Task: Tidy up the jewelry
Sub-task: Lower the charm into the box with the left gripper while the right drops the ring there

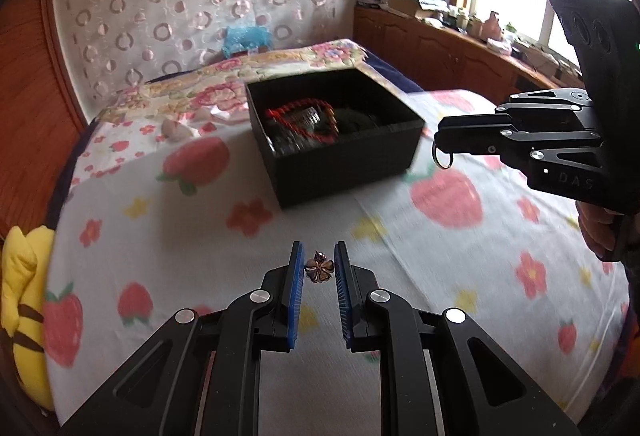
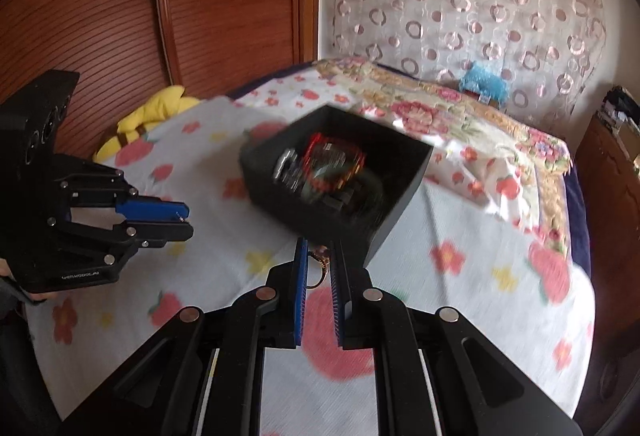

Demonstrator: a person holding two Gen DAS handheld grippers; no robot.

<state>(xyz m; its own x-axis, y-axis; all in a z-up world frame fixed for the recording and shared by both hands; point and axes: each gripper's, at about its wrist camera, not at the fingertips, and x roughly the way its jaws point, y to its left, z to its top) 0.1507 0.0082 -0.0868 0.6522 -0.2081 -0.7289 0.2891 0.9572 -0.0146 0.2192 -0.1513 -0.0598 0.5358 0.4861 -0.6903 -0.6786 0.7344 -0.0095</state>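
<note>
We see the box (image 1: 344, 163) sitting on the bed (image 1: 240, 256), a bracelet (image 1: 308, 115) inside, a plush toy (image 1: 24, 300) at the bed's left edge.

Not much to read here tbh: in the left wrist view, the side of the right gripper (image 1: 442, 143) has pale letters that look like "DAS", cut off at the picture edge. In the right wrist view, the left gripper (image 2: 186, 222) has a tiny line of lettering along the lower edge of its body, but it's way too small and blurry to make out. Nothing else carries any text, label or number I can read.
</note>
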